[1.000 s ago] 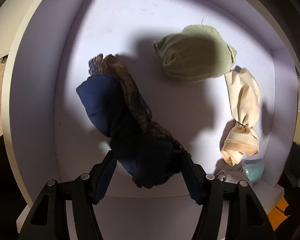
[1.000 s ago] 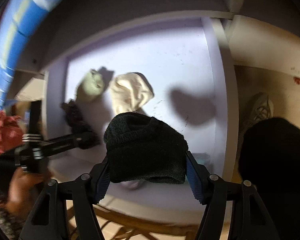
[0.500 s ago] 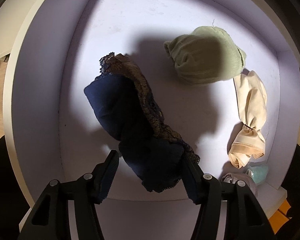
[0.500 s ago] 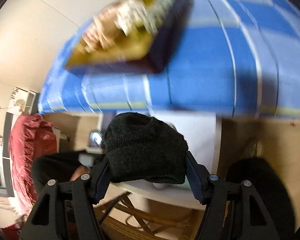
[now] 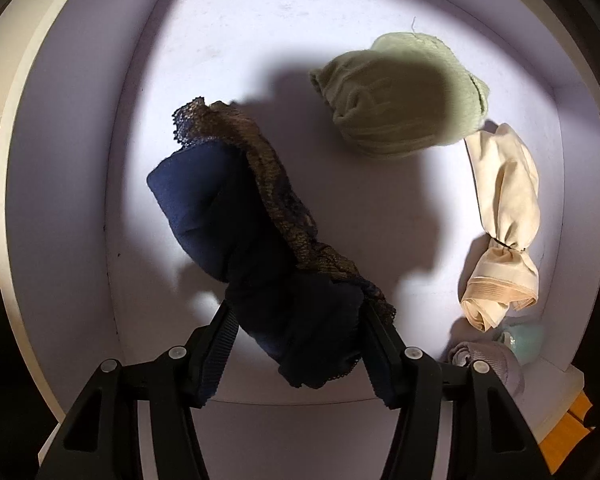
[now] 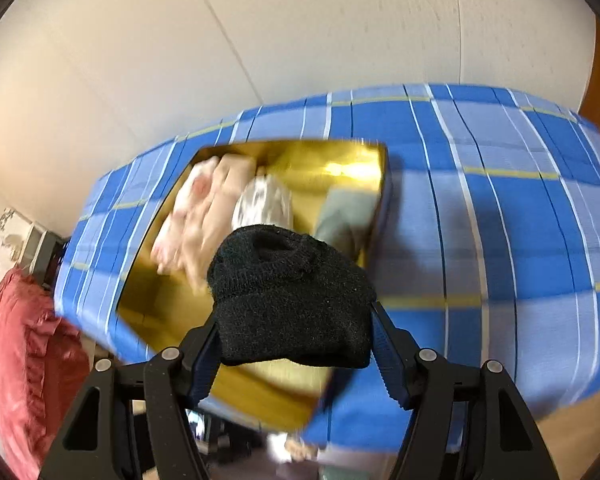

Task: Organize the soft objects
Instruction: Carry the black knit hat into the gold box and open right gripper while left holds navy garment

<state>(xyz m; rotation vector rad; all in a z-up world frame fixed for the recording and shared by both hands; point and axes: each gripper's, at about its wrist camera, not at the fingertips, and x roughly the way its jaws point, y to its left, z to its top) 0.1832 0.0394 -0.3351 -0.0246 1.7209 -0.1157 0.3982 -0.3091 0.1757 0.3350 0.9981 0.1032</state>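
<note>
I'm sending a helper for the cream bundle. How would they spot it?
Look in the white drawer, along its right wall. The cream bundle lies just below the green bundle; it alone is long, pale and cinched in the middle.

Cream wall (image 6: 180, 60); blue plaid bedspread (image 6: 500, 220); red cloth (image 6: 24, 360).

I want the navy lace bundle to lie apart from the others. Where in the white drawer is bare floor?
Bare floor runs along the white drawer left wall and back, left of the green roll. The right side is crowded: cream roll, grey and teal pieces. The left claw holds the navy lace bundle.
</note>
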